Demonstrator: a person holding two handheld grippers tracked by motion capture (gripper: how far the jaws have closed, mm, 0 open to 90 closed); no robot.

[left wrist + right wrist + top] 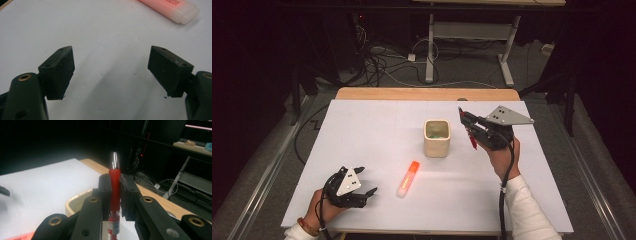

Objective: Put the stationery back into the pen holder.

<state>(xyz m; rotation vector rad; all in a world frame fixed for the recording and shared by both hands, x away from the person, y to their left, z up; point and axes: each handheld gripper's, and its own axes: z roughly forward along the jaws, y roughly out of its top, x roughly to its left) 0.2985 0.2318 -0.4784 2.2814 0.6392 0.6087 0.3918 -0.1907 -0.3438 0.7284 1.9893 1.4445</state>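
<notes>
While right claw [466, 121] pinches red plastic pen [471, 139] upright, cream ceramic cup [437, 138] sits just left & below; left claw [364, 181] gapes empty.

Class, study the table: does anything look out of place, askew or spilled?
Nothing is spilled or damaged. One thing lies loose: an orange highlighter flat and slanted on the white tabletop, in front of the cream cup. The right tongs grip a red pen; the left tongs are open.
</notes>
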